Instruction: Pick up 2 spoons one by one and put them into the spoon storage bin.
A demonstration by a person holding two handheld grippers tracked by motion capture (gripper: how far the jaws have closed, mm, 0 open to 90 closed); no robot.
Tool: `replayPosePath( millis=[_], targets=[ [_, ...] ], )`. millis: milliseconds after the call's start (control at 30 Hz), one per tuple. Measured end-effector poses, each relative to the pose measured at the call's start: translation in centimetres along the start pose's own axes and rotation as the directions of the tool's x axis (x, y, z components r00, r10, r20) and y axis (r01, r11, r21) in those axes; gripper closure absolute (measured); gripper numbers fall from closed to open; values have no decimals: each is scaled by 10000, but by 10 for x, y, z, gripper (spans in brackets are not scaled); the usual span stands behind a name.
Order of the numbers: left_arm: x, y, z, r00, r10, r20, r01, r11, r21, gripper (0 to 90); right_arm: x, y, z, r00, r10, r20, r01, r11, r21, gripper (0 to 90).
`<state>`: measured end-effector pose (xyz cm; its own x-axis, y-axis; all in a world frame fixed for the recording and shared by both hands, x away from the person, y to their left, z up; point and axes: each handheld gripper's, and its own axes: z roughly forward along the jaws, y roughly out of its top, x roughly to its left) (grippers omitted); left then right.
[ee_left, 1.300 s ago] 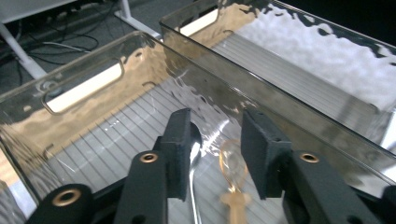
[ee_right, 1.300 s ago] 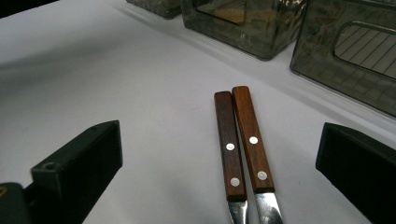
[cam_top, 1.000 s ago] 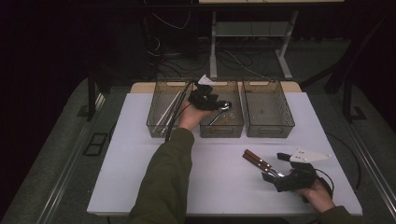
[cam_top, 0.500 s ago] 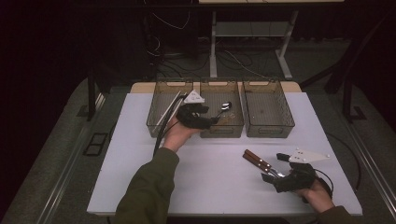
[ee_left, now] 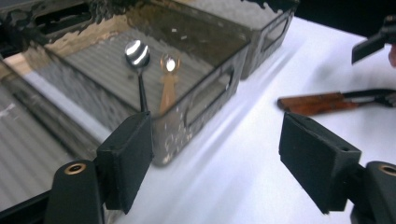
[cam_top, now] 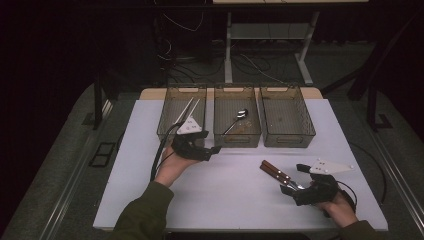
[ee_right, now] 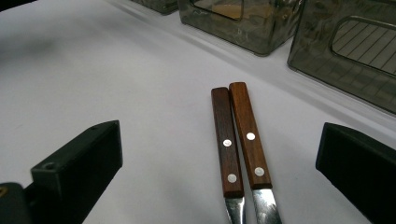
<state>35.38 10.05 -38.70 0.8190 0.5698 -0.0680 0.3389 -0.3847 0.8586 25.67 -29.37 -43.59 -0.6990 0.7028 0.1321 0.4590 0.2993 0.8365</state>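
Evidently the two wooden-handled knives [cam_top: 276,173] lie just off the parted, empty right gripper [cam_top: 300,192], handles toward ten o'clock, blades perhaps between its jaws.

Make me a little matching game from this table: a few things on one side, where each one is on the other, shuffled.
Things:
1. spoon
2. chopsticks
3. two wooden-handled knives
4. left gripper

Places:
A. on the white table, in front of the right gripper
B. in the left bin
C. just in front of the bins, fingers apart and empty
D. in the middle bin

Pairs: 1-D, 2-B, 3-A, 4-C
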Motion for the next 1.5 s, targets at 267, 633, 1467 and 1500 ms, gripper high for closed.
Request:
replayPosePath(
  millis=[267, 633, 1467, 1500],
  targets=[
    [-9, -36, -19, 9998, -172, -104, 173, 9998, 90, 180, 0, 0, 0, 9999, 101, 20, -101, 9999, 50, 7],
    [-22, -68, -37, 9992, -391, -28, 391, 9987, 321, 60, -3, -1, 0, 9999, 72, 108, -72, 10000, 26, 7],
    [-32, -90, -48, 9980, -502, 396, 490, 9983, 307, 0, -10, 10, -16, 9973, 145, 724, -130, 9997, -199, 7],
    [-31, -90, -49, 9979, -487, 417, 474, 9984, 314, 0, -12, 11, -18, 9977, 117, 673, -106, 9998, -179, 7]
  ],
)
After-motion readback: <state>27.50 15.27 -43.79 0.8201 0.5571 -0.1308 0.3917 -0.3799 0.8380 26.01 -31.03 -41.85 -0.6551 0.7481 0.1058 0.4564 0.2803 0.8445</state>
